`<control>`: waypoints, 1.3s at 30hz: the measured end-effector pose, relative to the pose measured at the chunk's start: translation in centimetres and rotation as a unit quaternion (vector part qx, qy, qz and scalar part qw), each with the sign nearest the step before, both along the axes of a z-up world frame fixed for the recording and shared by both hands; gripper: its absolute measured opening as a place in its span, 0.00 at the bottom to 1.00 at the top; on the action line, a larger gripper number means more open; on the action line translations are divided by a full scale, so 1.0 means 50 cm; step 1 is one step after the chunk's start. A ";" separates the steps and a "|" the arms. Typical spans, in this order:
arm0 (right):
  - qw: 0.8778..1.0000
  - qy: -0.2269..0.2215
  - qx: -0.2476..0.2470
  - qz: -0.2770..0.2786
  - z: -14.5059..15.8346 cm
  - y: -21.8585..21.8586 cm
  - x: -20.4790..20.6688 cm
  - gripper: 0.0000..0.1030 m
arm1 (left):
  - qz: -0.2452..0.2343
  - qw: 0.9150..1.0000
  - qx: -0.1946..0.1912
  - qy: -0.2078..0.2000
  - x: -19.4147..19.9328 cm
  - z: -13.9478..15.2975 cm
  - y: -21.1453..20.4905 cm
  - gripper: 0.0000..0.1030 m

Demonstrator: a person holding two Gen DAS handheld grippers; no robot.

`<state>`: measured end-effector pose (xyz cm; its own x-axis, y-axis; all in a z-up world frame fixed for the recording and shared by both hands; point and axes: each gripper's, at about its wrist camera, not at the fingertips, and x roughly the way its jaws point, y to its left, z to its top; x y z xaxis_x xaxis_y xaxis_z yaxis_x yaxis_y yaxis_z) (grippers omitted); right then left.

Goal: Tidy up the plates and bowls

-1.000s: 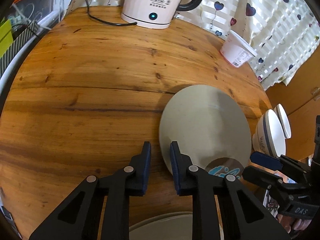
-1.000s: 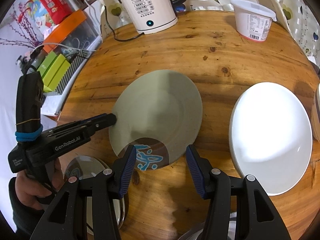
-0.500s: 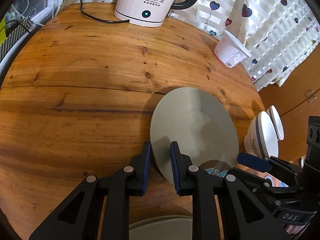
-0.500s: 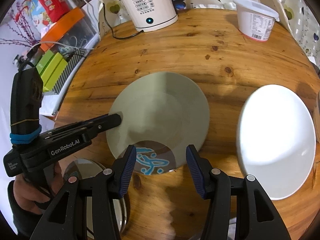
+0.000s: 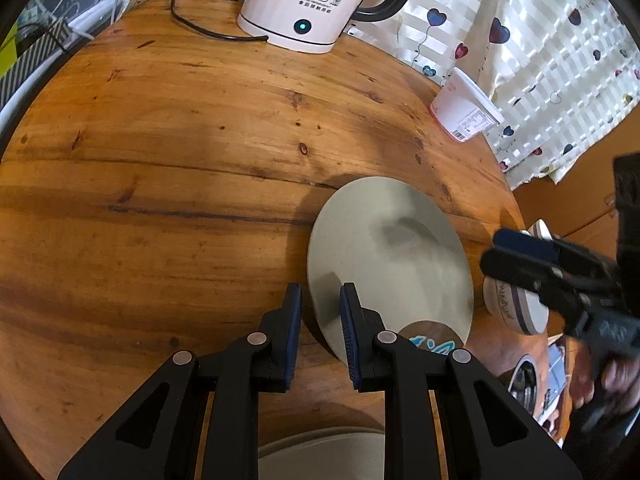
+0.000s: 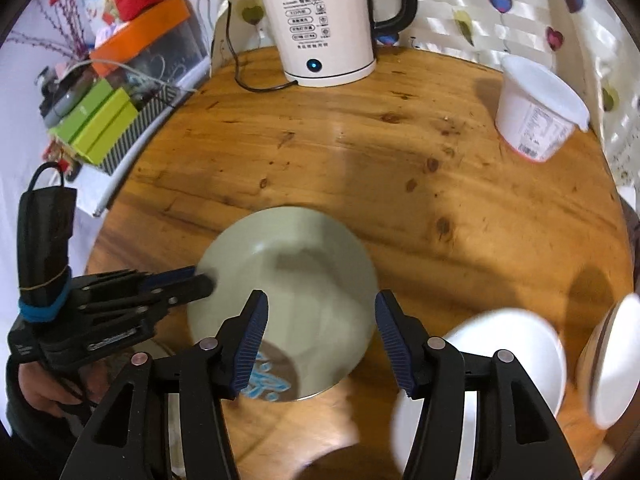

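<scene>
A grey-green plate [image 5: 392, 248] hangs tilted over the round wooden table [image 5: 160, 160], above a brown disc with blue script [image 6: 276, 380]. My left gripper [image 5: 320, 292] is shut on the plate's near left rim, and the right wrist view shows it clamped there too [image 6: 202, 280]. My right gripper [image 6: 320, 300] hovers over the plate's near side with its jaws opening and nothing pressed between them. In the left wrist view the right gripper [image 5: 494, 248] stands off the plate's right edge. A white plate [image 6: 500, 360] lies at the lower right, with striped bowls [image 5: 516, 308] beside it.
A white kettle [image 6: 324, 20] with its cord stands at the table's far edge. A white tub [image 6: 536, 116] sits at the far right. Another pale plate [image 5: 320, 452] shows under the left gripper. Boxes and clutter [image 6: 100, 120] lie off the table to the left.
My right gripper has rolled and drawn away to the right of the grey-green plate, with its jaws a little wider. The left gripper keeps its hold on the rim in the same place.
</scene>
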<state>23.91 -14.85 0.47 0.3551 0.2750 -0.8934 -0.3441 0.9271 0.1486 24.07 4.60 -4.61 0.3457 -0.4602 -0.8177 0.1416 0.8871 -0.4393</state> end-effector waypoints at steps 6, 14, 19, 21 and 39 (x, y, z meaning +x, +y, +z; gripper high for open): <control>0.999 0.032 -0.030 0.016 -0.034 -0.012 0.045 0.54 | 0.011 1.000 -0.016 0.022 -0.011 -0.007 0.005 0.20; 0.997 0.059 -0.031 0.037 -0.055 -0.010 0.065 0.54 | 0.036 0.998 -0.030 0.045 -0.029 -0.012 0.010 0.21; 0.997 0.063 -0.020 0.044 -0.058 -0.005 0.065 0.37 | 0.035 0.998 -0.032 0.043 -0.028 -0.013 0.004 0.21; 0.997 0.064 -0.019 0.045 -0.061 -0.002 0.065 0.31 | 0.035 0.998 -0.029 0.042 -0.028 -0.012 0.001 0.21; 0.998 0.054 -0.007 0.039 -0.051 0.004 0.061 0.29 | 0.046 0.998 -0.022 0.029 -0.034 0.010 0.006 0.21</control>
